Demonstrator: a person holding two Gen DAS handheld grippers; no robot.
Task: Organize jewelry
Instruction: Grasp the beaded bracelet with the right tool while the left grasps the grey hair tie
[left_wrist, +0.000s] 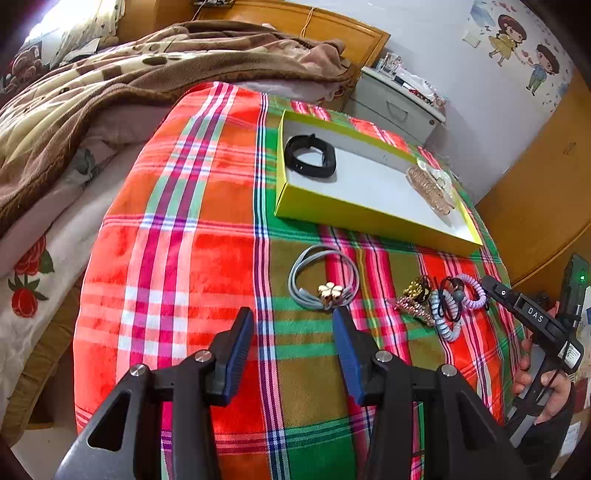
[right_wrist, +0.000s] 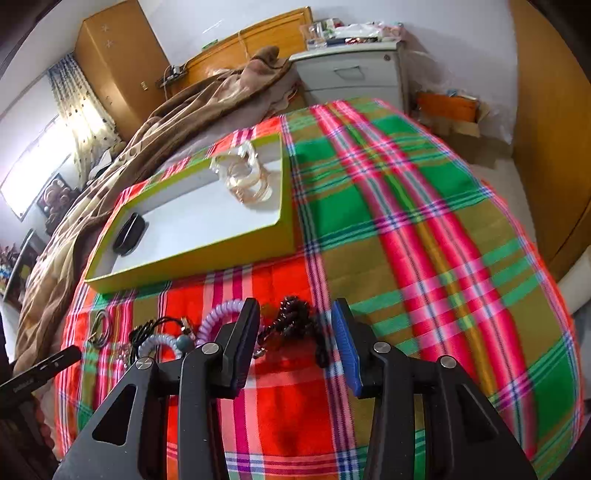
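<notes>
A plaid cloth (left_wrist: 207, 258) is checked in red, green, olive and pink. A tray (left_wrist: 369, 218) is walled in yellow-green and floored in white; a black wristband (left_wrist: 311, 159) is contained. Blue gripper pads (right_wrist: 345, 347) are seen.

Cloth: I'm seeing a woven plaid cloth in red, green and pink (left_wrist: 207, 266), looking soft and matt.
Box: the shallow yellow-green cardboard tray (left_wrist: 362, 216) is showing me a smooth white matt floor.
Band: the black wristband (left_wrist: 309, 158) is looking like matt rubbery plastic.
Cord: the grey cord bracelet with a glossy gold metal flower (left_wrist: 322, 282) is gleaming.
Pads: I'm noting ribbed blue finger pads (right_wrist: 346, 349) on matt black plastic.
</notes>
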